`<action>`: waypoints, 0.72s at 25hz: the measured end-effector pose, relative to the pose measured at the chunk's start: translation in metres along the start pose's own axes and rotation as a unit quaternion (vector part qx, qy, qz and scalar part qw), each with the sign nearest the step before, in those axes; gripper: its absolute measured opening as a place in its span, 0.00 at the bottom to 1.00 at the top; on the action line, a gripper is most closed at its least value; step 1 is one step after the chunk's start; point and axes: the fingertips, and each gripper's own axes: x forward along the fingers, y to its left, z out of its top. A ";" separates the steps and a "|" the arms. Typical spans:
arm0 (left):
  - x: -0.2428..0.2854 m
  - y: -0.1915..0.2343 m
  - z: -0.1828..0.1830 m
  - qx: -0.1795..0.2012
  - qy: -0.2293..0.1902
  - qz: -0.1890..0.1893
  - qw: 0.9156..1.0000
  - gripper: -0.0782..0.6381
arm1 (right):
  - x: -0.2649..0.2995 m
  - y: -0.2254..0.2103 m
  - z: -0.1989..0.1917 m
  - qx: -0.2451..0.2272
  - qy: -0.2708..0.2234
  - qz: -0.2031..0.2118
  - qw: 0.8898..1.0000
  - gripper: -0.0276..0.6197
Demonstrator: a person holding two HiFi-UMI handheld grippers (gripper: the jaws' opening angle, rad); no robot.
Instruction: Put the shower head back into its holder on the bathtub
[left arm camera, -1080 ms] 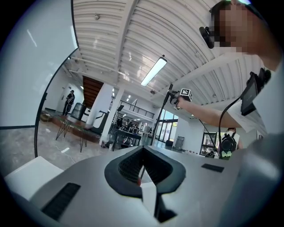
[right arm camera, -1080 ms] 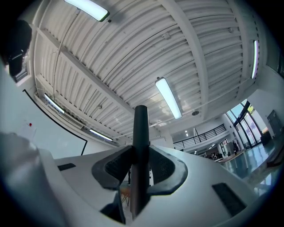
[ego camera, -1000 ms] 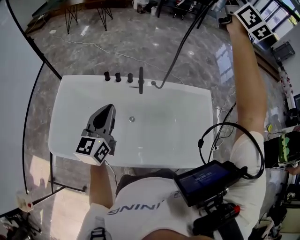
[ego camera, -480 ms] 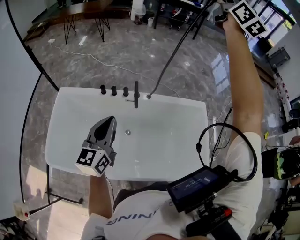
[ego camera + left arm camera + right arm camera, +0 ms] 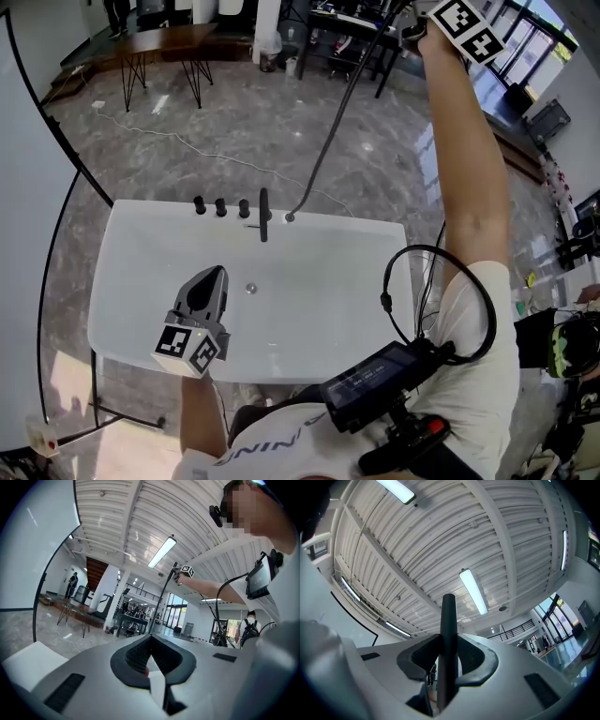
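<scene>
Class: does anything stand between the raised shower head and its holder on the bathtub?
Nothing visible does. The right gripper holds the shower head high; only its hose hangs to the holder; the left gripper is aside.

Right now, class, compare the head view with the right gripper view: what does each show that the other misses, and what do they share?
Only the head view: the white rectangular bathtub, the row of black taps on its far rim, the black hose climbing from the tub, and the left gripper. Only the right gripper view: the fingers closed on the black cylindrical shower head, under a ribbed white ceiling with strip lights. Shared: the right gripper, though the head view catches just its marker cube at the top edge.
</scene>
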 end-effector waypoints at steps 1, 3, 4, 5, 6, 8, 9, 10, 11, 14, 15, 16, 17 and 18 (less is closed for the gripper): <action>-0.001 0.000 -0.001 -0.001 0.000 0.002 1.000 0.13 | -0.001 0.000 -0.011 0.004 0.008 0.002 1.000 0.23; -0.005 -0.001 -0.007 -0.003 0.003 0.007 1.000 0.13 | -0.009 0.002 -0.039 0.010 0.029 0.007 0.999 0.23; -0.007 -0.002 -0.010 -0.005 0.005 0.009 1.000 0.13 | -0.014 0.004 -0.055 0.013 0.041 0.009 0.999 0.23; -0.010 -0.003 -0.013 -0.005 0.007 0.012 1.000 0.13 | -0.020 0.005 -0.069 0.017 0.051 0.010 0.999 0.23; -0.012 -0.004 -0.015 -0.005 0.008 0.013 1.000 0.13 | -0.027 0.005 -0.082 0.023 0.059 0.010 0.998 0.23; -0.014 -0.006 -0.017 -0.004 0.009 0.015 1.000 0.13 | -0.039 0.002 -0.101 0.035 0.067 0.007 0.997 0.23; -0.015 -0.006 -0.018 -0.003 0.009 0.016 1.000 0.13 | -0.045 0.000 -0.108 0.041 0.069 0.006 0.997 0.23; -0.016 -0.006 -0.019 -0.003 0.009 0.017 1.000 0.13 | -0.051 -0.001 -0.115 0.045 0.071 0.007 0.996 0.23; -0.017 -0.005 -0.020 -0.005 0.009 0.019 1.000 0.13 | -0.057 0.000 -0.122 0.049 0.074 0.010 0.996 0.23; -0.017 -0.003 -0.023 -0.008 0.010 0.019 1.000 0.13 | -0.077 0.011 -0.147 0.049 0.096 0.028 0.994 0.23; -0.015 -0.004 -0.022 -0.007 0.010 0.017 1.000 0.13 | -0.083 0.014 -0.156 0.047 0.105 0.035 0.993 0.23; -0.011 -0.005 -0.021 -0.005 0.009 0.015 1.000 0.13 | -0.088 0.016 -0.164 0.046 0.114 0.042 0.992 0.23; -0.008 -0.007 -0.020 -0.004 0.008 0.012 1.000 0.13 | -0.093 0.017 -0.172 0.046 0.122 0.048 0.990 0.23; -0.005 -0.008 -0.019 -0.003 0.006 0.009 1.000 0.13 | -0.100 0.017 -0.180 0.045 0.130 0.051 0.989 0.23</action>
